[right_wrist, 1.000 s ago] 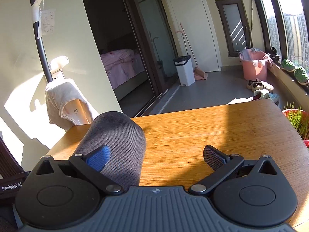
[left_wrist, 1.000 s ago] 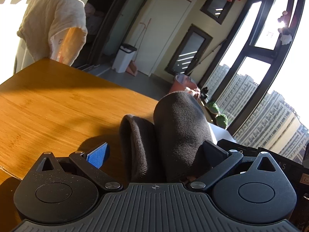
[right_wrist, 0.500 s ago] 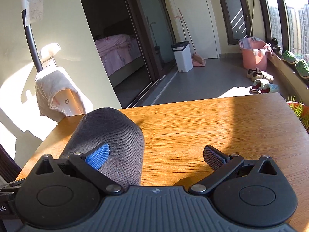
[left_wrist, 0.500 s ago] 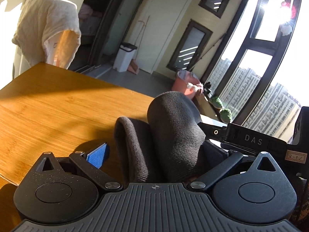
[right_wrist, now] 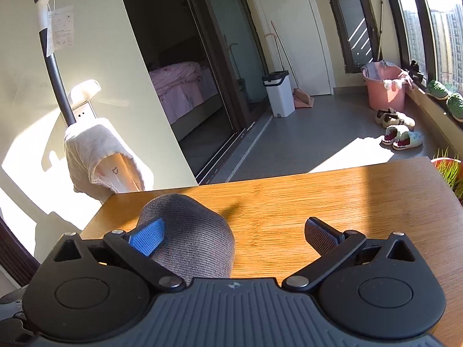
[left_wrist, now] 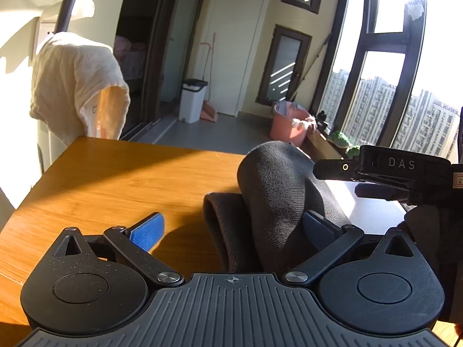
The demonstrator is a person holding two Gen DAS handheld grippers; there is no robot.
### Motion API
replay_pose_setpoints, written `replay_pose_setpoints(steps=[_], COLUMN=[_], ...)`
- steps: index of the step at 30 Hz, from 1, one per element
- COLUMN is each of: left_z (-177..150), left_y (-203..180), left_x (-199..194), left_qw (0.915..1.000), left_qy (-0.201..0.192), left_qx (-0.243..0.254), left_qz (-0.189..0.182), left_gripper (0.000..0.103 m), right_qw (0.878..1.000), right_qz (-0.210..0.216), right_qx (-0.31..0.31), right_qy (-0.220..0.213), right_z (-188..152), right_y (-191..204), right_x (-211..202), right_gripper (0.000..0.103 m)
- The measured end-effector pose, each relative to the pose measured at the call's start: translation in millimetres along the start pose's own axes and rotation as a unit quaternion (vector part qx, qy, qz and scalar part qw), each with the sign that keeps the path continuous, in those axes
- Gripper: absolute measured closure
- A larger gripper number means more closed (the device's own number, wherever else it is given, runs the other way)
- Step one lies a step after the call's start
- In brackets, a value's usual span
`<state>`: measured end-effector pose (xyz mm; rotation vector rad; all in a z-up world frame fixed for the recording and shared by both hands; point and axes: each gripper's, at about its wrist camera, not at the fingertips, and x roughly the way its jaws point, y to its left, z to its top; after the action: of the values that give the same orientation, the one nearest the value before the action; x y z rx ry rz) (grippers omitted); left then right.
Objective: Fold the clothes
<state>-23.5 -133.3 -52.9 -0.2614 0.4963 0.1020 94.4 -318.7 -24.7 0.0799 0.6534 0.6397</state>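
Setting: a sunlit room with a wooden bench (left_wrist: 110, 179), tall windows on the right and a dark open doorway on the left.
Garment: a dark grey knitted garment (left_wrist: 275, 190) lies bunched on the bench, one part rising in a rounded hump and a lower roll (left_wrist: 220, 225) just beside it on the left.
Left gripper: the left gripper (left_wrist: 231, 225) sits low over the bench with its jaws wide apart. The blue pad of the left finger (left_wrist: 146, 231) is clear of the cloth; the right finger's pad (left_wrist: 317, 227) touches the side of the hump.
Right gripper: the right gripper (right_wrist: 234, 232) also has its jaws wide apart. The garment's grey hump (right_wrist: 191, 234) sits against its left blue pad (right_wrist: 147, 237), partly behind it; the right pad (right_wrist: 319, 235) is over bare wood, well apart from the cloth.
Other gripper seen: in the left wrist view a black device marked DAS (left_wrist: 402, 170) reaches in from the right, just beside the hump.
Background: a cream towel (left_wrist: 78, 86) hangs over a stand beyond the bench's far left corner. A white bin (right_wrist: 277, 92) stands by the far door, a pink tub (right_wrist: 385, 89) under the window, and slippers (right_wrist: 399, 133) lie on the grey floor.
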Motion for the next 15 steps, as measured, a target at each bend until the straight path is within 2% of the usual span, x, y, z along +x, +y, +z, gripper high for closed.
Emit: replay_pose_setpoints(steps=[2,4,9,15], left_z=[-2.4,-4.7,-5.1,-5.5], left_y=[6.2,10.3,17.7,22.9], left_x=[-0.7,-1.0,0.3,5.7], left_qw=[0.9999,0.9996,0.9992,0.9980], left_qy=[0.005,0.009,0.014,0.017], left_qx=[-0.014,-0.025,-0.035,-0.055], left_qz=[-0.005,-0.003,-0.012,-0.025], left_gripper=[0.000,0.000,0.000,0.000], right_qw=[0.998,0.998,0.997,0.998], right_qz=[-0.028,-0.035,-0.057,-0.050], right_qx=[-0.038,-0.029,-0.053,-0.041], right_qy=[0.037,0.037,0.005,-0.001], right_z=[-2.8,-6.4,-14.5,-16.0], right_y=[10.4,11.1,16.4,5.9], right_x=[24.9,31.1,7.5,-11.6], right_gripper=[0.000,0.000,0.000,0.000])
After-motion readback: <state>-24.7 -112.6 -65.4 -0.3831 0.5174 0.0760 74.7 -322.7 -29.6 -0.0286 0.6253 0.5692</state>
